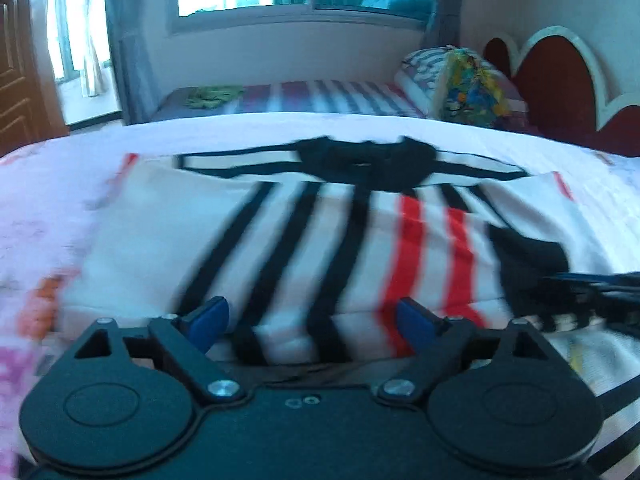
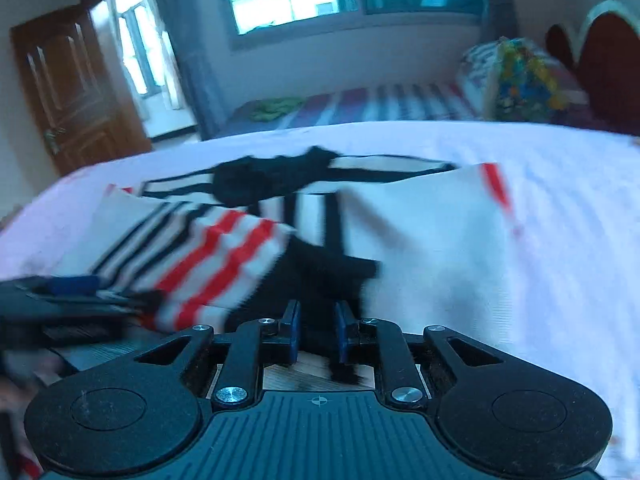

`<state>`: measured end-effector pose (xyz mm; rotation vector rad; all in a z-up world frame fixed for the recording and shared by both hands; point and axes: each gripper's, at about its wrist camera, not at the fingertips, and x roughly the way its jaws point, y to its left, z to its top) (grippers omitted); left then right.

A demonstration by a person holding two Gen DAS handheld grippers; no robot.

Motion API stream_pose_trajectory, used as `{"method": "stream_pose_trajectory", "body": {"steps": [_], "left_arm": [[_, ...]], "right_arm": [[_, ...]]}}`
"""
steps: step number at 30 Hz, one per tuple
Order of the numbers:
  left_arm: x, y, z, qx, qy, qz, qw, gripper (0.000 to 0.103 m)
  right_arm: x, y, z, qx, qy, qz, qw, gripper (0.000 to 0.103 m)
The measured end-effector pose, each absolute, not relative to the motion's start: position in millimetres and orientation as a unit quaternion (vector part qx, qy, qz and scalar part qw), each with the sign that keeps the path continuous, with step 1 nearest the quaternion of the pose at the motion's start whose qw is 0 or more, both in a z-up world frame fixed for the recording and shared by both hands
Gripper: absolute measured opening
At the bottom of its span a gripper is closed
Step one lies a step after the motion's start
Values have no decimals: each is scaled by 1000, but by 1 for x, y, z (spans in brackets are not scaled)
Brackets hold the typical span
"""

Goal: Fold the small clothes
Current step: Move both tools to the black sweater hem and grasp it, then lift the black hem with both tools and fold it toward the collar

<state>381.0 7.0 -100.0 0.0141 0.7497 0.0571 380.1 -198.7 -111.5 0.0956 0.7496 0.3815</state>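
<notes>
A white shirt (image 1: 304, 232) with black and red stripes and a black collar lies spread on the pale pink bed cover (image 1: 60, 208). My left gripper (image 1: 312, 318) stands open over the shirt's near hem, its blue pads (image 1: 208, 320) wide apart with striped cloth lying between them untouched. In the right wrist view, my right gripper (image 2: 319, 322) is shut on a black edge of the shirt (image 2: 320, 276). A red-striped part (image 2: 216, 264) is folded over towards the left. The left gripper's blurred body (image 2: 68, 292) shows at the left edge.
Beyond this bed stands a second bed with a striped sheet (image 1: 320, 96), a green cloth (image 1: 212, 96), a striped pillow (image 1: 424, 64) and a colourful bag (image 1: 472, 88). A red headboard (image 1: 560, 76) is at the right and a wooden door (image 2: 68, 92) at the left.
</notes>
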Motion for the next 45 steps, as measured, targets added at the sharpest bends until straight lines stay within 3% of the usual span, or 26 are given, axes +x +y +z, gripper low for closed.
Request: {"method": "stream_pose_trajectory", "body": {"steps": [6,9,12,18,21,28,30,31,32,36,41,43,45], "left_arm": [[381,32,-104,22,375,17,927,92],[368,36,-86,25,364,0,931,71],[333,51,-72,33,347,-1,937,76],[234,105,-69,17,380,-19,925,72],[187,136,-75,-23,417,-33,908,54],[128,187,-88,-191,448,-111,866,56],[126,196,-96,-261,453,-142,840,55],[126,198,-102,-285,455,-155,829,55],[126,199,-108,-305,457,-169,819,54],[133,202,-124,-367,443,-187,796,53],[147,200,-134,-391,434,-208,785,53],[150,197,-132,-385,436,-212,786,53],[151,199,-132,-384,432,-221,786,52]], "right_arm": [[382,-200,-114,25,376,171,910,18],[372,-196,-98,32,373,155,914,18],[338,-205,-79,40,357,159,920,18],[246,-254,-79,125,402,156,893,18],[194,-280,-86,173,433,138,874,18],[114,-314,-97,306,465,111,823,18],[103,-314,-97,324,465,105,817,51],[100,-315,-99,340,462,109,812,79],[98,-316,-99,353,457,117,808,80],[96,-313,-99,355,455,127,807,80],[107,-315,-116,387,452,146,790,54],[114,-319,-121,408,452,149,779,46],[117,-320,-124,417,451,163,772,46]]}}
